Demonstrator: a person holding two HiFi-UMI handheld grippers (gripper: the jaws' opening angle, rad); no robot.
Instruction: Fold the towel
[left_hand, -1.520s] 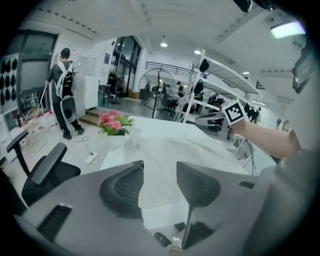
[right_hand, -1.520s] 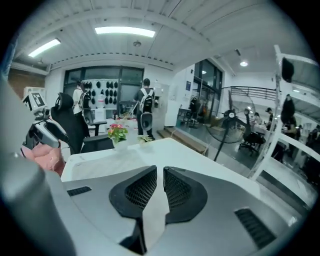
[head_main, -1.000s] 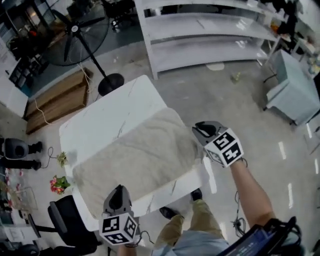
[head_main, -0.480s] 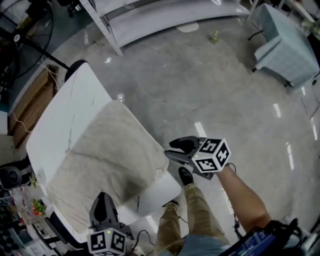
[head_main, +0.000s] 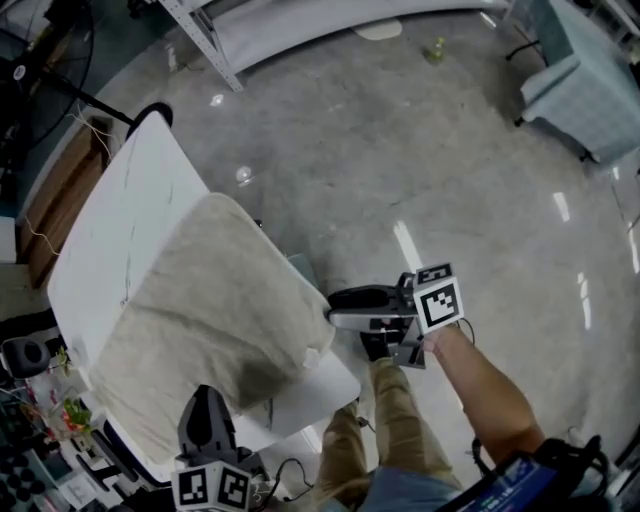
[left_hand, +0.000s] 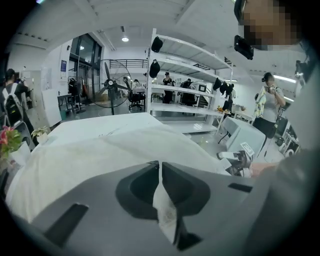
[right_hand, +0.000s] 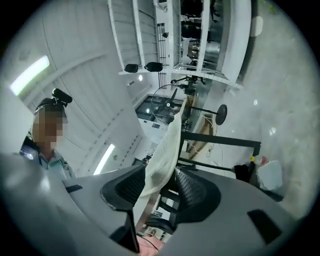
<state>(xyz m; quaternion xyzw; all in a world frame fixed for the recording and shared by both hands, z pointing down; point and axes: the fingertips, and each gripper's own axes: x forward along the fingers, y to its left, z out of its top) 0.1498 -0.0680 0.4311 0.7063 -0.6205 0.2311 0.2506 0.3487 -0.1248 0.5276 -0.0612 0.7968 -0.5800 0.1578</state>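
Note:
A beige towel (head_main: 200, 310) lies spread over the white marble-look table (head_main: 120, 210). Its near corner (left_hand: 165, 210) is pinched in my left gripper (head_main: 205, 395), which is shut at the table's near-left edge (left_hand: 160, 165). My right gripper (head_main: 332, 308) lies on its side at the table's right corner, level with the towel's edge. Its jaws (right_hand: 160, 172) are opening. A strip of towel (right_hand: 165, 145) still hangs between them, leaning on one pad with a gap to the other.
The person's legs and a black shoe (head_main: 375, 345) stand just beyond the table's right corner. A fan base (head_main: 150, 115), white shelving (head_main: 300, 30), wooden boards (head_main: 60, 200) and a pale blue cabinet (head_main: 580, 90) ring the concrete floor. Flowers (head_main: 70, 410) sit at the left.
The right gripper has dropped from above the towel to the table's corner and rolled onto its side, and its jaws have spread. The left gripper kept its pinch on the towel.

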